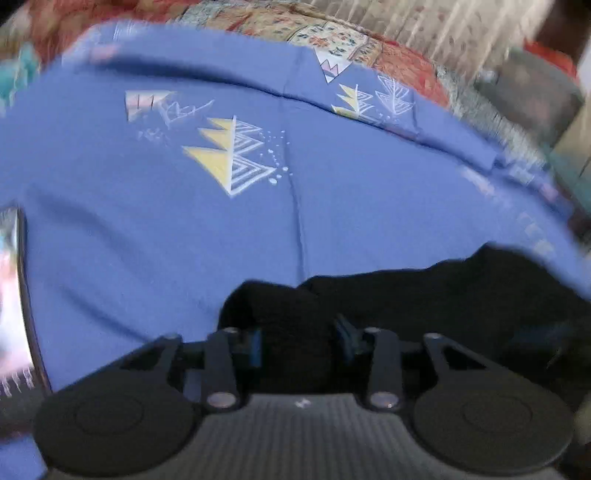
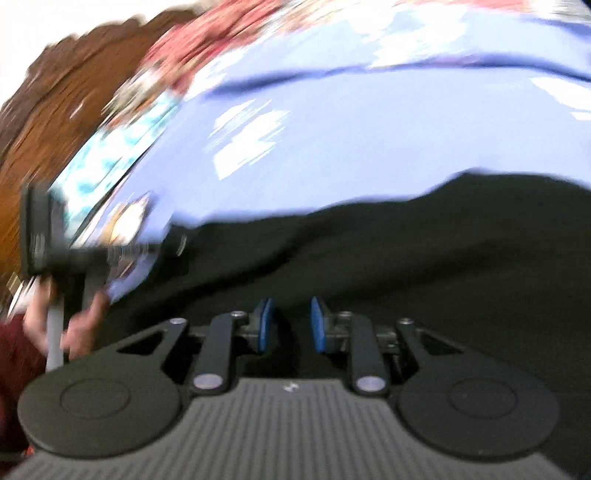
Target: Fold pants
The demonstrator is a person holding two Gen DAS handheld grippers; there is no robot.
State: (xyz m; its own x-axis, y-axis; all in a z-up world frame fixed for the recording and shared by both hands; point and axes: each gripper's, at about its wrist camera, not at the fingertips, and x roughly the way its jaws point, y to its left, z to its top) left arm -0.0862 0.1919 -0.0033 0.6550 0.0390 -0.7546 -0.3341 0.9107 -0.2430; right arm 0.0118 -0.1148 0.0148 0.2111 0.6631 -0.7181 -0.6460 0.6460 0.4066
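Observation:
The black pants (image 1: 461, 295) lie on a blue patterned sheet (image 1: 147, 221), low and to the right in the left wrist view. My left gripper (image 1: 297, 343) is shut on a bunch of the black fabric that fills the space between its blue pads. In the blurred right wrist view the pants (image 2: 406, 258) fill the lower half. My right gripper (image 2: 291, 325) hovers over them with its blue pads (image 2: 264, 325) a little apart and nothing visibly between them. The left gripper (image 2: 51, 236) and the hand holding it show at the left edge.
A quilt with red and floral patches (image 1: 332, 33) lies beyond the blue sheet (image 2: 369, 129). A brown wooden headboard (image 2: 55, 110) is at the upper left in the right wrist view. Dark furniture (image 1: 535, 96) stands at the far right.

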